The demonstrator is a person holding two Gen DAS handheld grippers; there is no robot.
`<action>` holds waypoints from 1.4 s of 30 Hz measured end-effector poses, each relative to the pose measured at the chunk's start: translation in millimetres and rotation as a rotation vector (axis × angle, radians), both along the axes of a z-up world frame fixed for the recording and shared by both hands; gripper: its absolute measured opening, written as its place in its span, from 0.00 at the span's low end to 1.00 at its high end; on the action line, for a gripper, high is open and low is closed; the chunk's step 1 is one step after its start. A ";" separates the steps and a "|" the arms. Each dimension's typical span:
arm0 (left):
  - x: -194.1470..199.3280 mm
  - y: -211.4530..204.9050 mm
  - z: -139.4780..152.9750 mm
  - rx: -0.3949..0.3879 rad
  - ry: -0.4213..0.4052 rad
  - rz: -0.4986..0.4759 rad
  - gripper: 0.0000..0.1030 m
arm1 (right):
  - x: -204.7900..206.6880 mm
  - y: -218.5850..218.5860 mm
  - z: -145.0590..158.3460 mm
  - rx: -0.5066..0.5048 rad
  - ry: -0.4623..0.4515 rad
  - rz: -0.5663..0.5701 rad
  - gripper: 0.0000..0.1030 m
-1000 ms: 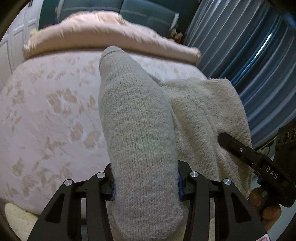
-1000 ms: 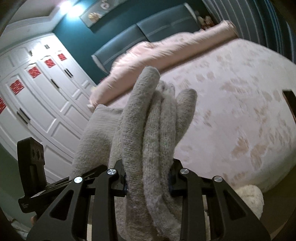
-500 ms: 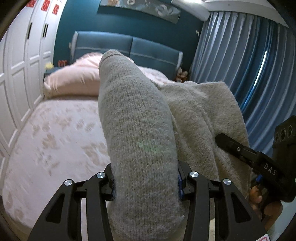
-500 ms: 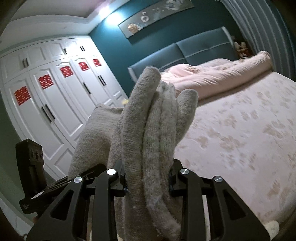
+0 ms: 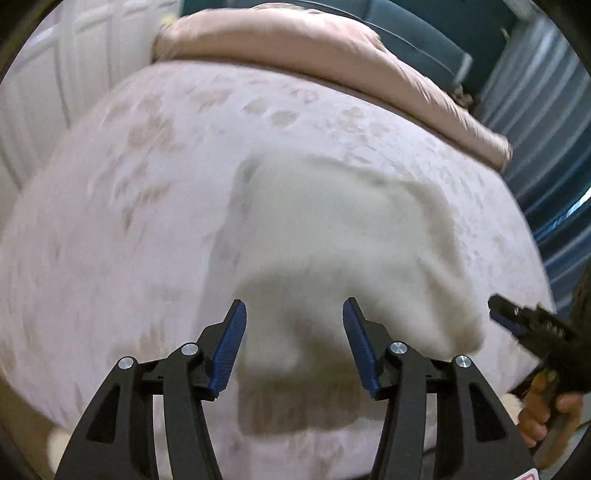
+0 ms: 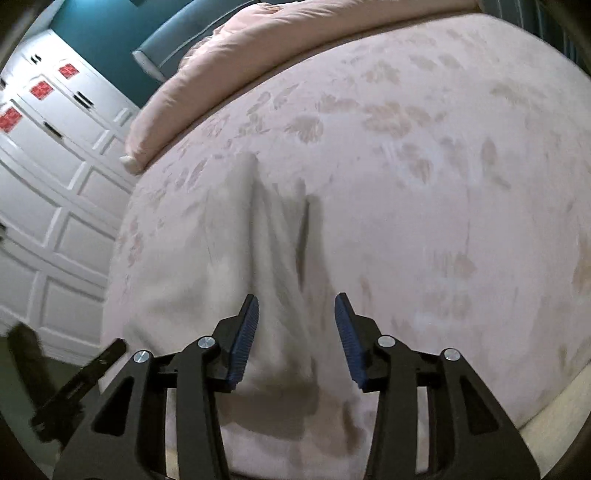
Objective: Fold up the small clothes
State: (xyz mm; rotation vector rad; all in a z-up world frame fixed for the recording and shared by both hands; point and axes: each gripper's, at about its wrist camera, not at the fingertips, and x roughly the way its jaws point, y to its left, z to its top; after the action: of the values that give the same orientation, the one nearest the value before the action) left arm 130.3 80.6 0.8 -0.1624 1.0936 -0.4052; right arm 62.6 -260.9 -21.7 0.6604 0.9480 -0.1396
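A pale grey knitted garment [image 5: 332,236] lies spread on the pink patterned bed [image 5: 110,221], blurred by motion. My left gripper [image 5: 293,325] is open and empty just above the garment's near edge. The garment also shows in the right wrist view [image 6: 266,266], with long folds running away from me. My right gripper [image 6: 295,317] is open and empty over its near end. The right gripper's tip [image 5: 517,317] shows at the right of the left wrist view, and the left gripper's tip [image 6: 85,376] at the lower left of the right wrist view.
A pink duvet roll [image 5: 332,55] lies across the head of the bed before a teal headboard [image 5: 424,33]. White wardrobe doors [image 6: 48,177] stand on the left. Blue curtains [image 5: 554,129] hang on the right. The bed's near edge [image 6: 546,410] is close below.
Both grippers have opened and let go of the knitted garment. It has dropped from in front of the cameras onto the bed. Both cameras now tilt down toward the bed.
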 end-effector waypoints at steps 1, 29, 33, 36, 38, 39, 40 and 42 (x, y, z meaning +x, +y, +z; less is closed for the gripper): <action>-8.1 12.2 -0.2 -0.019 0.008 0.023 0.50 | -3.8 3.6 1.8 -0.001 -0.005 0.004 0.41; 18.9 10.2 -29.7 0.019 0.107 0.059 0.63 | 28.5 51.2 -1.5 -0.141 0.007 0.160 0.57; 43.8 16.1 -22.9 -0.083 0.100 0.102 0.77 | 61.6 34.6 -19.5 -0.115 0.066 0.145 0.66; 70.6 8.2 -44.9 -0.107 0.162 0.108 0.79 | 80.4 32.5 -42.4 -0.068 0.126 0.171 0.66; 78.4 4.2 -58.4 -0.151 0.199 0.104 0.80 | 88.0 36.1 -51.9 -0.034 0.133 0.183 0.66; 80.1 4.5 -63.6 -0.193 0.211 0.105 0.79 | 93.5 38.1 -54.9 -0.012 0.133 0.186 0.64; 82.7 3.6 -70.0 -0.251 0.228 0.099 0.69 | 97.2 38.2 -57.8 0.013 0.130 0.186 0.57; 85.4 0.1 -72.6 -0.293 0.230 0.095 0.58 | 102.4 40.4 -54.3 0.028 0.119 0.199 0.34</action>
State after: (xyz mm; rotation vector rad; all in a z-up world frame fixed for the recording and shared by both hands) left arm 215.7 80.7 -71.9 -0.5284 1.2434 -0.4683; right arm 165.0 -220.5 -76.0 0.5850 1.1259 0.0111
